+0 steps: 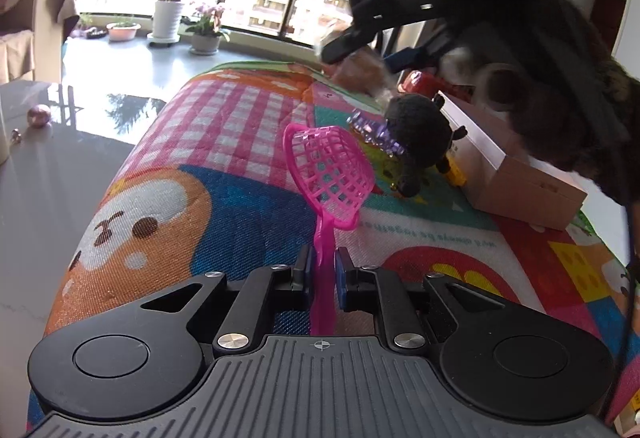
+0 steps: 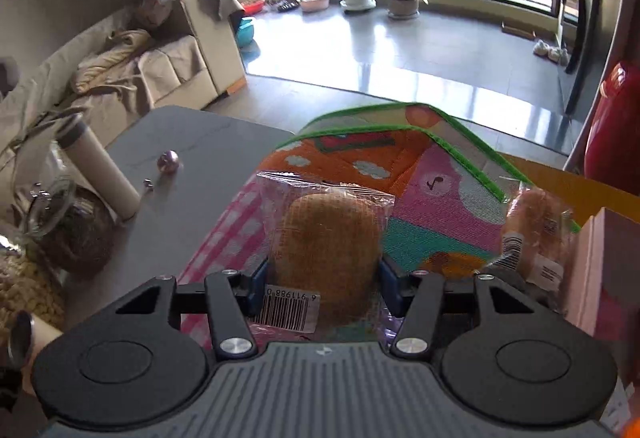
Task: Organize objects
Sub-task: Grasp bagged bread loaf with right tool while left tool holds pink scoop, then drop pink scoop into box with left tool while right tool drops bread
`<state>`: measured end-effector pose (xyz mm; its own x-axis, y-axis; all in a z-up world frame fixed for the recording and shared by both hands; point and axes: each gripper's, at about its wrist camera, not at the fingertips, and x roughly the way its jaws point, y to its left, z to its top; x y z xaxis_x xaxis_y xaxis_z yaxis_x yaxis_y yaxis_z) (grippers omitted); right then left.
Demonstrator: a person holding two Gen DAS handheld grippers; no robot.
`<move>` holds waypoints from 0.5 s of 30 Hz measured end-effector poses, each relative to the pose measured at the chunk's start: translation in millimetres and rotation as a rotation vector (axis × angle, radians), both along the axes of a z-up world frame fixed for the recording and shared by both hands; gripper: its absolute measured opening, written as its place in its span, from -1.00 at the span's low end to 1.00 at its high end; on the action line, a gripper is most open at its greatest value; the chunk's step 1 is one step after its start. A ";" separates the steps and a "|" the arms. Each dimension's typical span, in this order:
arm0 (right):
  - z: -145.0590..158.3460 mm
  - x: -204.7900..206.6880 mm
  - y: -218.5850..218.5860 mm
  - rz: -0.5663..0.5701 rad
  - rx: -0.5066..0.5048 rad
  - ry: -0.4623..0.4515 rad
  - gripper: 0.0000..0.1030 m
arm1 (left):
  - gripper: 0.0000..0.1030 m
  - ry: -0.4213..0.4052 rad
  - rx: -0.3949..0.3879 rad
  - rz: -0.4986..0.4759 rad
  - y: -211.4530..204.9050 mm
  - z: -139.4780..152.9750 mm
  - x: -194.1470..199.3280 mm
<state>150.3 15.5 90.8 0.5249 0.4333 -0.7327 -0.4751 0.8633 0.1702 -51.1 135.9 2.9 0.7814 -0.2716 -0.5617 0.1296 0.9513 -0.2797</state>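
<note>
The left tongs [image 1: 323, 270] pinch the pink scoop [image 1: 329, 173] by its handle, net upward — likely carried toward the cardboard box [image 1: 516, 173] ahead and right. The right tongs [image 2: 322, 286] clamp a wrapped bun [image 2: 326, 250] by its sides, above the play mat [image 2: 432, 193]. Open mat lies ahead-left; a second bun [image 2: 536, 230] crowds the box edge rightward.

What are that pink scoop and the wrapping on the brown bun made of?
The pink scoop, held in the left tongs, looks like glossy, translucent moulded plastic: light shines through its stiff grid. The bun's wrapping, gripped by the right tongs, seems to be thin clear plastic film: it crinkles, glints, and carries a barcode label.
</note>
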 end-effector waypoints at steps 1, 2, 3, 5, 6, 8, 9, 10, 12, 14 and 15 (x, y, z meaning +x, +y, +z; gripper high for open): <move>8.8 -16.1 -11.0 0.016 0.004 -0.028 0.05 | -0.71 0.001 -0.004 0.002 0.1 0.2 0.6; 15.1 -30.8 -20.7 0.028 0.000 -0.055 0.05 | -0.69 0.004 0.000 0.006 -0.3 0.6 1.7; 19.5 -45.9 -31.4 0.035 -0.007 -0.081 0.05 | -0.69 0.009 0.006 0.010 -1.4 1.8 3.1; 22.9 -73.9 -54.2 0.035 -0.031 -0.115 0.05 | -0.68 0.007 0.030 0.015 -6.0 4.7 7.1; 22.3 -87.0 -65.9 0.033 -0.045 -0.125 0.05 | -0.68 0.004 0.050 0.014 -9.9 5.2 9.6; 16.1 -108.8 -88.6 0.021 -0.073 -0.128 0.05 | -0.68 0.007 0.092 0.014 -17.7 5.7 16.4; 11.5 -118.4 -99.6 0.011 -0.087 -0.125 0.05 | -0.68 0.010 0.107 0.015 -21.4 6.3 20.1; 7.9 -127.0 -109.3 0.001 -0.100 -0.125 0.05 | -0.67 0.014 0.120 0.013 -25.2 7.2 24.2; -3.2 -145.8 -132.9 -0.035 -0.135 -0.132 0.05 | -0.66 0.026 0.138 0.003 -32.0 7.3 33.1; -14.8 -160.9 -152.6 -0.073 -0.158 -0.113 0.05 | -0.62 0.029 0.158 0.005 -39.1 6.6 39.6; -21.2 -166.2 -162.0 -0.093 -0.163 -0.095 0.05 | -0.61 0.031 0.174 0.009 -42.2 6.5 41.3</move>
